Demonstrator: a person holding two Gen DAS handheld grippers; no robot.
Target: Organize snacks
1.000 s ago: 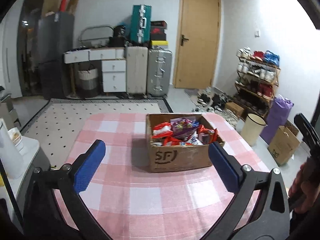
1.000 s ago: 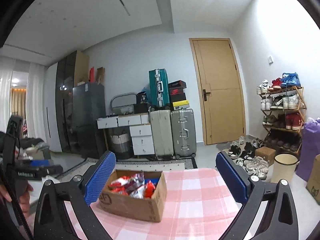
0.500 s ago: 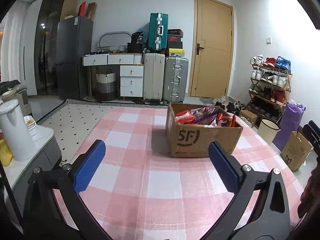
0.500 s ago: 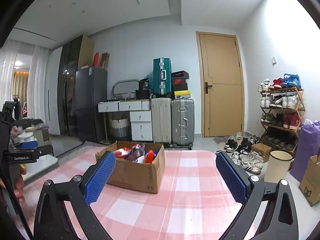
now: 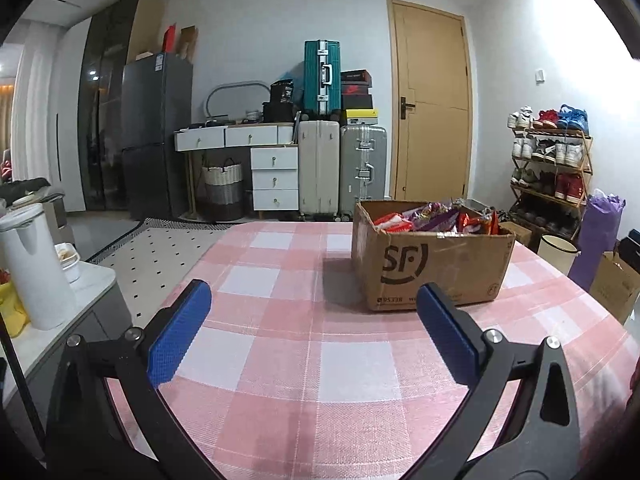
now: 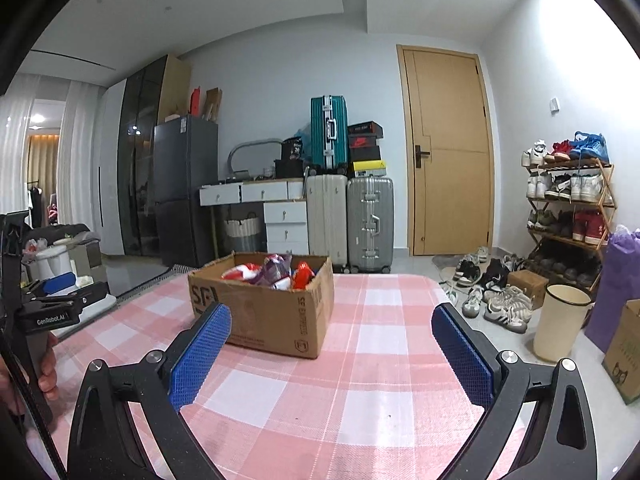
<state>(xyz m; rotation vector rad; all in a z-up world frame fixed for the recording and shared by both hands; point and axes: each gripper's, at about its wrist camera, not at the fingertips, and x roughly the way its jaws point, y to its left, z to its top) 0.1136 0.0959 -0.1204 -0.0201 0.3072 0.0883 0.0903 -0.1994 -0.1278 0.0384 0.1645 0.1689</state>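
A cardboard box (image 5: 436, 268) printed "SF" stands on a table with a pink checked cloth (image 5: 304, 364). Red, purple and orange snack packets (image 5: 432, 216) fill it. My left gripper (image 5: 314, 300) is open and empty, low over the cloth, short of the box and to its left. In the right wrist view the same box (image 6: 264, 308) with its snack packets (image 6: 276, 272) lies ahead and left of centre. My right gripper (image 6: 330, 320) is open and empty, near the box's front right corner. The left gripper's body (image 6: 52, 312) shows at that view's left edge in a hand.
A white kettle (image 5: 32, 268) and a bowl sit on a side counter left of the table. Beyond the table are suitcases (image 6: 348, 220), white drawers, a dark fridge and a wooden door. A shoe rack (image 6: 568, 204), a cream bin (image 6: 560, 320) and bags stand on the right.
Both grippers have dropped lower and tilted up toward level; the box now shows from the side instead of from above. The left gripper has shifted left of the box. Both stayed open.
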